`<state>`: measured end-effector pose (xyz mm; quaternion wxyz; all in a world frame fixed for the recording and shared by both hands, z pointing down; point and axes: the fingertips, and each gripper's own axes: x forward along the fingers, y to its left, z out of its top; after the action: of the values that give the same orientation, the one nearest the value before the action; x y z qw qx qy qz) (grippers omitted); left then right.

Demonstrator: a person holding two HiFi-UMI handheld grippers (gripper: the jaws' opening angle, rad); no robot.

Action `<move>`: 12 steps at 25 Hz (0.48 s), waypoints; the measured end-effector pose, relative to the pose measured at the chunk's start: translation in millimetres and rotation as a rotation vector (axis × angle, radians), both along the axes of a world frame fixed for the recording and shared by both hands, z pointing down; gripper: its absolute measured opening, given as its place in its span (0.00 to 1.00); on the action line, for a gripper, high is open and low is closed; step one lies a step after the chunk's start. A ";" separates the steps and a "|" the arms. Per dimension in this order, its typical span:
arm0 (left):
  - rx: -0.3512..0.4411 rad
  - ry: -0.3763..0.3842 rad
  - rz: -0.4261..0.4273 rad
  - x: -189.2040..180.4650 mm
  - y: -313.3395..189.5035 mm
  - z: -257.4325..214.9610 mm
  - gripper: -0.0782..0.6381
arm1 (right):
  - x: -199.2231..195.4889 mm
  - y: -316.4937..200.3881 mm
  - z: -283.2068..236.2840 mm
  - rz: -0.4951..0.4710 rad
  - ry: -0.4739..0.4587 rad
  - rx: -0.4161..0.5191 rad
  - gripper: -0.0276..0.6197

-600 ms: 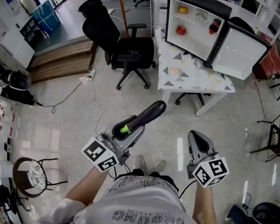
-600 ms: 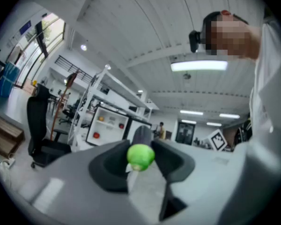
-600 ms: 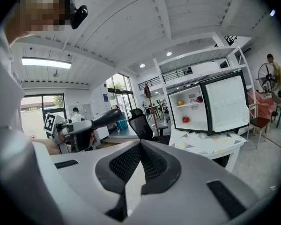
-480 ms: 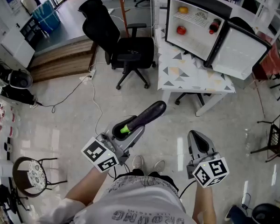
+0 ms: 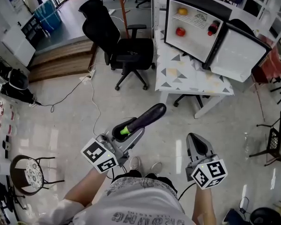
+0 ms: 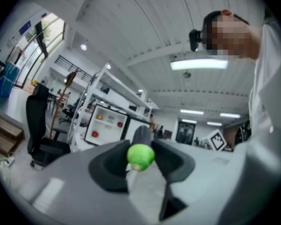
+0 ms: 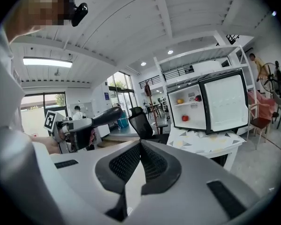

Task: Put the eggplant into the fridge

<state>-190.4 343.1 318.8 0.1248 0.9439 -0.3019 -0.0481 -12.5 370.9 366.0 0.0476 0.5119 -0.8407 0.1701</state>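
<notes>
Black chair [image 5: 113, 41] — perhaps flanking open fridge [image 5: 203, 1].

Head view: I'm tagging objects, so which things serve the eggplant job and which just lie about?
Job: eggplant, left gripper holding it, open fridge.
Lying about: office chair, round stool, floor cable, empty right gripper.
</notes>
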 end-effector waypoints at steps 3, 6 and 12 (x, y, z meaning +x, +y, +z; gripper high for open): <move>0.003 0.001 -0.006 7.6 1.6 -0.4 0.33 | 8.9 0.5 0.0 -0.007 0.002 0.000 0.05; 0.008 -0.001 -0.015 16.6 2.7 -0.5 0.33 | 18.3 0.4 -0.2 -0.016 0.002 0.004 0.05; 0.018 -0.006 -0.032 32.5 4.9 0.1 0.33 | 35.7 -1.4 1.4 -0.026 -0.003 0.006 0.05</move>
<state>-157.9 348.0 318.9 0.1147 0.9402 -0.3169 -0.0499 23.2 369.4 367.3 0.0469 0.5007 -0.8480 0.1676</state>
